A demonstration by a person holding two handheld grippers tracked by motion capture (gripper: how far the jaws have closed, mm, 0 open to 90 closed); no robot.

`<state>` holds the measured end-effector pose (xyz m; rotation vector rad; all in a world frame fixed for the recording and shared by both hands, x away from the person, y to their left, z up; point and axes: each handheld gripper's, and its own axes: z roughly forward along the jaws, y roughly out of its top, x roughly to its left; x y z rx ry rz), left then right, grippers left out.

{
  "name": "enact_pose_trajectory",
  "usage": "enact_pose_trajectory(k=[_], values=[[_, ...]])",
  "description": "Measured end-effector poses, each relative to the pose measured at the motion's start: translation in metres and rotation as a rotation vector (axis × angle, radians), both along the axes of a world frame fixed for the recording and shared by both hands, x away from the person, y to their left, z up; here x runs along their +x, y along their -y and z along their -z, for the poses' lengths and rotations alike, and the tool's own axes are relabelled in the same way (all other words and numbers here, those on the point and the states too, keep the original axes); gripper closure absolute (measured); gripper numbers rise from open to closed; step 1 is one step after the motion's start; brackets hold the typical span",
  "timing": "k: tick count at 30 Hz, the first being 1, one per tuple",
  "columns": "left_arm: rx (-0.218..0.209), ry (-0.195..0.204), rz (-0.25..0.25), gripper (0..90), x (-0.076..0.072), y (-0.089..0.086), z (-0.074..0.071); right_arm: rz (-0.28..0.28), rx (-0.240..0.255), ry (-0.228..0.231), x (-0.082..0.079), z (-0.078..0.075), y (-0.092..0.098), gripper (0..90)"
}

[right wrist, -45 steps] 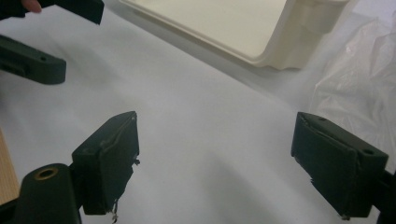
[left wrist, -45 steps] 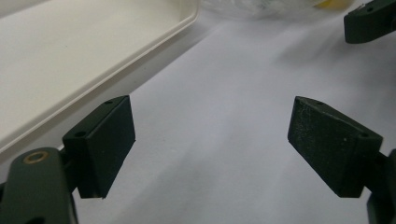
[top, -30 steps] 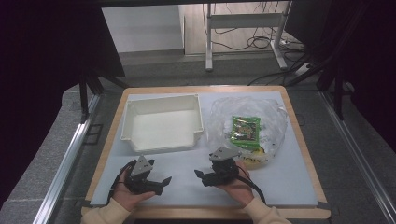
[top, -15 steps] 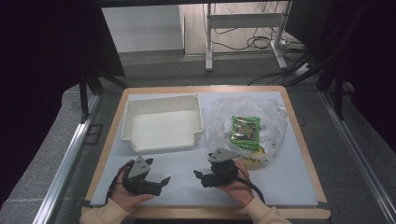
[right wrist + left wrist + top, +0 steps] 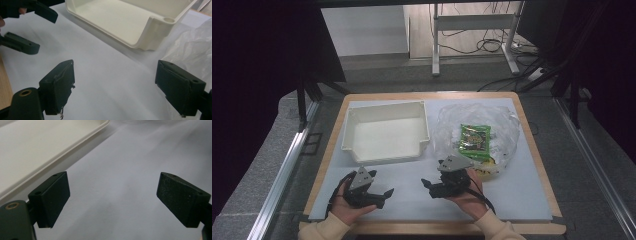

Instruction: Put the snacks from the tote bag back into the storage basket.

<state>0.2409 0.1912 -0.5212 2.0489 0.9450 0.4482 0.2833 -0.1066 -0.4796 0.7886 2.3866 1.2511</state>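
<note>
Below, white mat (image 5: 512,195) covers wood-edged table (image 5: 539,165); dark surroundings.

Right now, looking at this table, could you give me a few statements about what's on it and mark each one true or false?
1. The white bin has a snack packet inside. False: the bin is empty; the green packet lies in the clear plastic bag to the right of the bin.
2. Both grippers have their jaws apart. True: the left gripper and the right gripper each show a wide gap with nothing in it.
3. The right gripper is clamped on the bag. False: it holds nothing, though it sits close to the bag's near edge.
4. The bin sits on the white mat. True.
5. The left gripper is inside the bin. False: it is held over the mat, in front of the bin.
</note>
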Motion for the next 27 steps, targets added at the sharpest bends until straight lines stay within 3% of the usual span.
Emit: enact_pose_trajectory(k=[19,27], values=[[0.005,-0.002,0.004,12.0,0.001,0.001,0.002,0.004,0.059,-0.013,0.010,-0.034,0.004,13.7],[0.010,-0.007,0.003,12.2,0.001,0.001,0.002,0.012,0.075,0.011,0.014,-0.050,0.006,13.7]])
